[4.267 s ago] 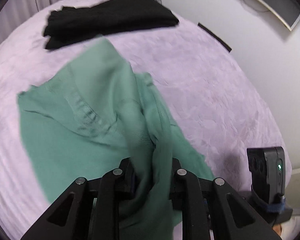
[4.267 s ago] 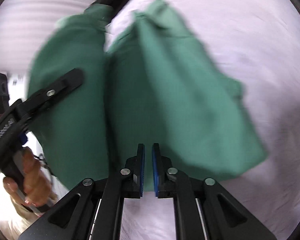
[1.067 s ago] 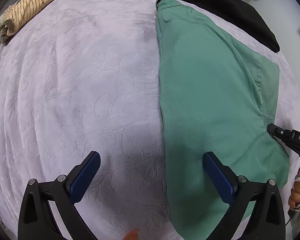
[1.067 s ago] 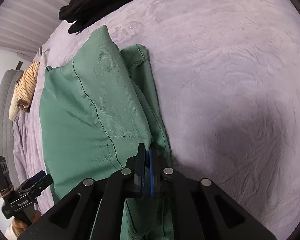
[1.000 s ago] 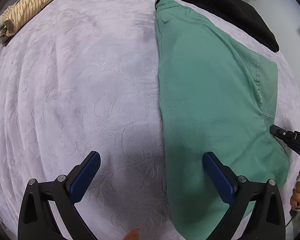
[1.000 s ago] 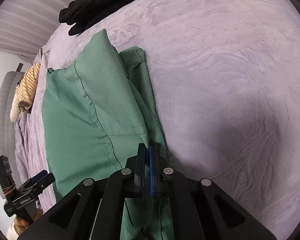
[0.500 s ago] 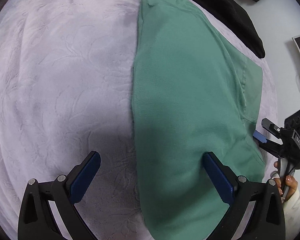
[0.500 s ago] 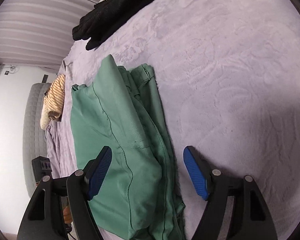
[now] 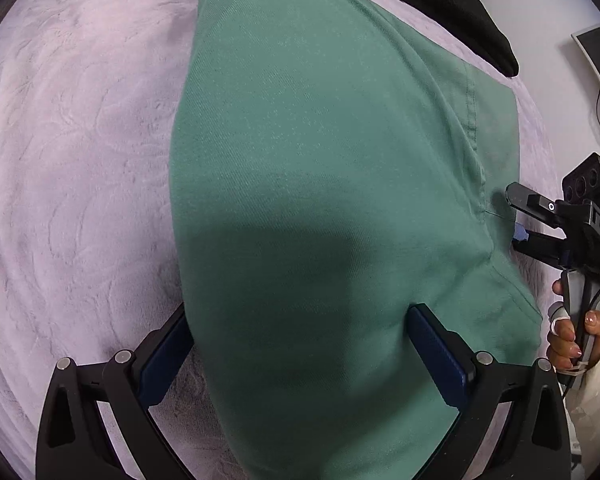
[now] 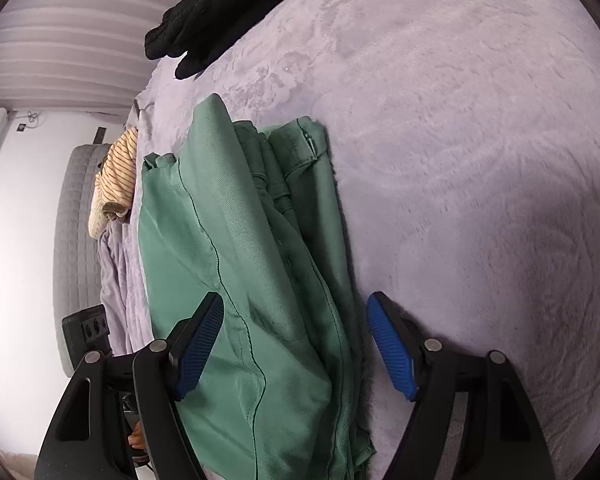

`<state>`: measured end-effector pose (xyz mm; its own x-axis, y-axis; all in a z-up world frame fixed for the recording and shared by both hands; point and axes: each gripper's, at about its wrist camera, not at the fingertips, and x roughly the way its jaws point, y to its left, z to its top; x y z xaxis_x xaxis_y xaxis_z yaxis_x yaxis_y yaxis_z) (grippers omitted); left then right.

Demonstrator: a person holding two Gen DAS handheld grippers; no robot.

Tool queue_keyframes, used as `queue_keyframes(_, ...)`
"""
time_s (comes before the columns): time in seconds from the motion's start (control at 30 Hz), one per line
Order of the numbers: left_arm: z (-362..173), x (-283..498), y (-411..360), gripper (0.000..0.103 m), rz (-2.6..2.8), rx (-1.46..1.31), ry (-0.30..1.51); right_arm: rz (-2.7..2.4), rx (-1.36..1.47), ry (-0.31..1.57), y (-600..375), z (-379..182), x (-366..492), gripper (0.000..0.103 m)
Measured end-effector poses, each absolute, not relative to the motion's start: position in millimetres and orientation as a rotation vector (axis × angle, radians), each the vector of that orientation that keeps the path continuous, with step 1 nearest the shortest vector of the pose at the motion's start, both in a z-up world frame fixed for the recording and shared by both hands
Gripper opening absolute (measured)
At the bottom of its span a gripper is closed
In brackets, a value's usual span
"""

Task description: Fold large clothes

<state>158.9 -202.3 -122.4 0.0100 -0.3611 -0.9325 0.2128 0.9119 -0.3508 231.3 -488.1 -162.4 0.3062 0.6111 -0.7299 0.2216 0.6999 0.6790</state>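
Straddling the near end of the folded green twill garment (image 9: 320, 184), the left gripper (image 9: 300, 356) stands with its jaws spread wide, the cloth lying between the blue pads without being pinched, and the dark shadow of the tool falls across the fabric just ahead of them. The right gripper (image 10: 296, 344) likewise has its jaws spread, one blue ribbed pad over the garment's top layer and the other just off its edge above the bedcover, nothing clamped between them; in the left wrist view it shows at the far right side of the garment, held by a hand (image 9: 572, 332) in a pale sleeve. The one green garment lies in stacked layers with a dark stitched seam running along the top fold and a belt loop at its far corner. Beyond both sets of jaws, one black folded garment (image 10: 220, 12) lies at the far edge of the pale lilac plush bedcover (image 10: 480, 160), well apart from the green one. To the left of the right jaws, one yellow striped cloth (image 10: 116, 168) is bunched beside a grey quilted headboard (image 10: 76, 240). Past these are a white wall and pale ribbed curtains (image 10: 60, 40).
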Motion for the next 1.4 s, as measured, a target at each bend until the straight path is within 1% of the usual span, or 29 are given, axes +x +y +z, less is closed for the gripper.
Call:
queue_keyframes(0.43, -130, 168, -211, 0.103, -0.463, -0.111, 1.504, 0.366, 0.819, 1.267, -476, -174, 261, 0.078)
queue_keyframes(0.73, -133, 172, -216, 0.103, -0.472, -0.105, 1.501, 0.375, 0.868, 1.254, -480, -182, 259, 0.077)
queue_keyframes(0.8, -133, 175, -224, 0.103, -0.476, -0.101, 1.507, 0.359, 0.868, 1.266, -481, -183, 259, 0.063)
queue_keyframes(0.83, -132, 175, -225, 0.100, -0.477, -0.097, 1.505, 0.356, 0.879, 1.271, -481, -184, 258, 0.045)
queue_keyframes(0.87, -130, 174, -226, 0.097, -0.479, -0.094, 1.495, 0.359, 0.906, 1.266, -483, -186, 256, 0.038)
queue_keyframes(0.9, -127, 173, -225, 0.089, -0.483, -0.095, 1.483, 0.363, 0.929, 1.256, -484, -186, 253, 0.035)
queue_keyframes(0.93, -123, 172, -224, 0.079, -0.489, -0.099, 1.469, 0.371, 0.950, 1.245, -484, -185, 251, 0.028)
queue_keyframes(0.97, -118, 171, -222, 0.074, -0.496, -0.112, 1.455, 0.383, 0.971, 1.233, -484, -183, 249, 0.025)
queue_keyframes(1.03, -110, 170, -214, 0.054, -0.513, -0.151, 1.435, 0.423, 1.035, 1.206, -485, -177, 244, 0.022)
queue_keyframes(1.1, -98, 169, -206, 0.045, -0.538, -0.203, 1.418, 0.462, 1.084, 1.178, -484, -169, 238, 0.020)
queue_keyframes(1.4, -41, 130, -171, 0.044, -0.629, -0.249, 1.339, 0.551, 1.154, 1.076, -449, -107, 197, 0.020)
